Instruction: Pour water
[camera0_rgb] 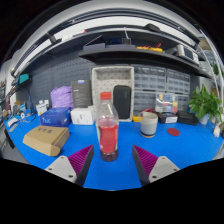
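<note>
On the blue surface [190, 150], just ahead of the claw [108, 160], stands a clear glass [107, 136] filled with a red liquid up to near its rim. The claw is open: its two purple pads [81, 160] are wide apart, and the glass stands in line with the gap between them but a little beyond the tips, so nothing presses on it. I judge that the glass is rigid and smooth, so it can slip between the pads, and it is rather heavy because it is almost full; it can also break if it falls. The best place to take hold seems to be the middle of its wall, below the rim and above the base, with both pads flat on opposite sides, so that it does not tip while it is lifted and tilted. Because the liquid is so high, any quick move may spill it. Beyond the glass, to the right, a grey cup [149, 123] stands apart from it and may be the one to receive the pour, but I cannot be sure. A cardboard box [45, 139] lies to the left, well apart.
</note>
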The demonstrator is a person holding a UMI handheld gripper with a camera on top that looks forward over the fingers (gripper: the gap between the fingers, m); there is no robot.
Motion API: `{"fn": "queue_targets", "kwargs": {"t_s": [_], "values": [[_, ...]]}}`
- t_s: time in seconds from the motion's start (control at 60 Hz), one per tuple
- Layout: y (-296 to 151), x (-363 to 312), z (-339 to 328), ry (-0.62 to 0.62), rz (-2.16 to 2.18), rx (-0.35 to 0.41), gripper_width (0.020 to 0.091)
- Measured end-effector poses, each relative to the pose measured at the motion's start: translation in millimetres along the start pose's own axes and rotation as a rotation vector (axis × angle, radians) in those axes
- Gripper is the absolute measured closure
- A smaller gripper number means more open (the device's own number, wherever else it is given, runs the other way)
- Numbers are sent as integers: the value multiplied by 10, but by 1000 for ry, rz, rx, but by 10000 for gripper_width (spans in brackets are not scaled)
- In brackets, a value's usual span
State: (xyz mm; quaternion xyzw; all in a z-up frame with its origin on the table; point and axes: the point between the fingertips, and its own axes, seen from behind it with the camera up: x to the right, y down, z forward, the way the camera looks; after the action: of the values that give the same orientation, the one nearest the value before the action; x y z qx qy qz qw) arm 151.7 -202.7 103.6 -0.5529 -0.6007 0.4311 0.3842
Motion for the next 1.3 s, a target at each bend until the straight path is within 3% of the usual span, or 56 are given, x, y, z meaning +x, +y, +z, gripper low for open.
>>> {"fn": "queue_targets", "kwargs": {"t_s": [0.533,0.617,0.7,0.733,0.967,1.3], "values": [[-194,-237,1095,30,-37,42,335],[-231,-247,1195,35,-37,78,377],[-296,-191,1232,57,-37,122,481],[-307,-152,1246,69,-23,139,570],[-291,-157,1263,47,-28,158,705],[-323,-155,1327,8,61,84,708]]}}
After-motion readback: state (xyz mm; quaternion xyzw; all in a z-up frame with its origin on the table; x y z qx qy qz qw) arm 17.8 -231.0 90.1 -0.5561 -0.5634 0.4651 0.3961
